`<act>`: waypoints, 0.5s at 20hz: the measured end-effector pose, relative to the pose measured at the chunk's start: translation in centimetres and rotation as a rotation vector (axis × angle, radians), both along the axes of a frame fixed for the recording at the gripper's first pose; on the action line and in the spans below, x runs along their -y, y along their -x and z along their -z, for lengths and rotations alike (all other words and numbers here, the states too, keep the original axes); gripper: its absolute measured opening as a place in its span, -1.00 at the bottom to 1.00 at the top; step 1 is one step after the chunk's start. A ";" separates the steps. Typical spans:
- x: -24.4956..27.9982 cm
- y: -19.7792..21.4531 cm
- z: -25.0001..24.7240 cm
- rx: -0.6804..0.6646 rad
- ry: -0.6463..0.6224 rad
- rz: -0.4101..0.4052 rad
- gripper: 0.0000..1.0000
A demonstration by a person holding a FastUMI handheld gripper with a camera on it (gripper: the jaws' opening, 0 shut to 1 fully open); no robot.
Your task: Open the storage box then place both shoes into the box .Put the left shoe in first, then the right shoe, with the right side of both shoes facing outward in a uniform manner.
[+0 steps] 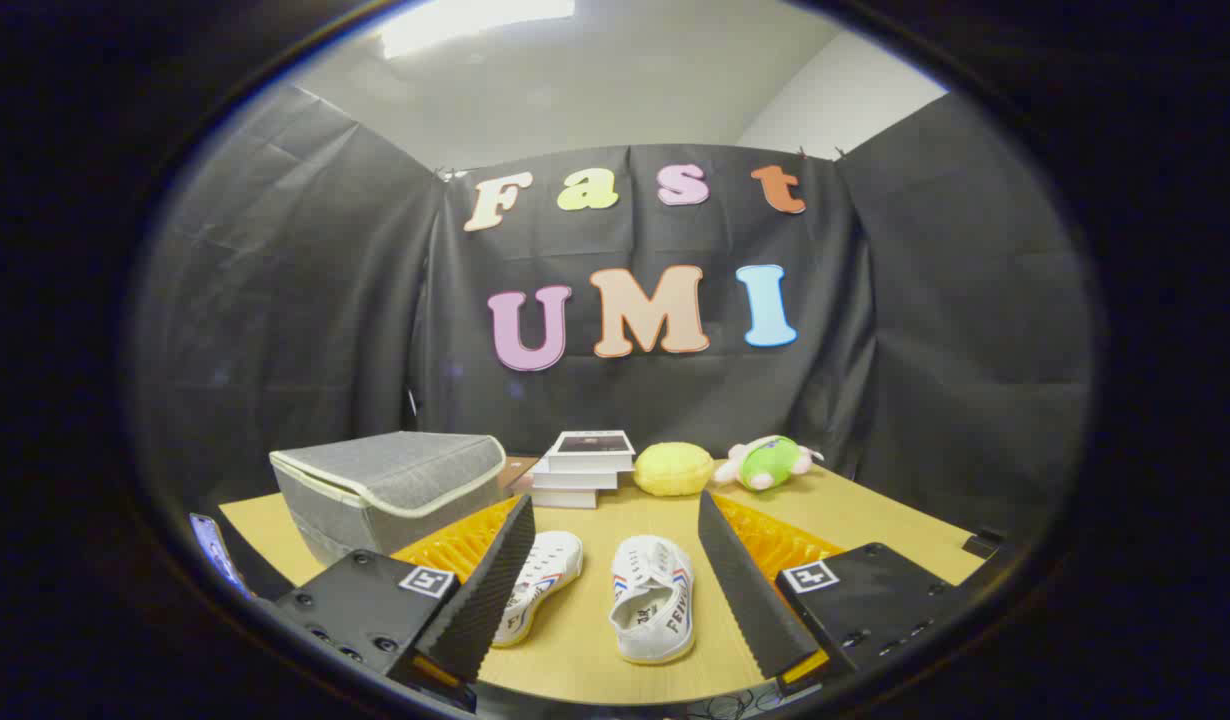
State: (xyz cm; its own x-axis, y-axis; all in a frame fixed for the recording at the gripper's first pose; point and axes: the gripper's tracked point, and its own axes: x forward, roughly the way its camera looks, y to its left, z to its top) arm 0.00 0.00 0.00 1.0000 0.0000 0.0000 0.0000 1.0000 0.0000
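1. We see the gripper [615, 560] with its two black ribbed fingers [490, 590] spread wide apart; they hold nothing.
2. Between the fingers, on the wooden table [875, 510], lie two white shoes with red and blue stripes on their sides.
3. The left-hand shoe [537, 580] lies close to the left finger, which covers part of its heel end. Its toe points away from us, a little to the right.
4. The right-hand shoe [655, 600] lies in the middle of the gap, apart from both fingers. We see its opening toward us and black letters on the side.
5. The two shoes are near each other but do not touch.
6. The grey storage box [395, 485] stands beyond the left finger, on the left part of the table. Its lid with a pale edge is closed.
7. Just beside the box, further back, we see a stack of books [585, 468].
8. To the right of the books lies a yellow round plush [673, 468], and next to it a green and pink plush toy [770, 462].
9. A phone-like device [215, 550] stands near the table edge, outside the left finger.
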 end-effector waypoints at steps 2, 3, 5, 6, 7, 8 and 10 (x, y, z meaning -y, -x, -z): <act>0.6 0.0 0.0 0.001 -0.006 0.022 1.00; 0.9 0.1 -0.2 0.004 -0.011 0.030 1.00; 1.1 0.3 -0.3 0.008 -0.021 0.037 1.00; 1.2 0.2 -0.5 0.011 -0.025 0.041 1.00; 1.5 0.3 -0.5 0.015 -0.028 0.047 1.00; 1.6 0.2 -0.5 0.017 -0.030 0.050 1.00; 1.3 0.2 -0.4 0.015 -0.034 0.047 1.00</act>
State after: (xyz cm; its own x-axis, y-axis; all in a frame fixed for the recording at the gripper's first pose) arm -0.19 -1.29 0.43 0.9988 -0.0471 0.0146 0.0465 0.9983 0.0340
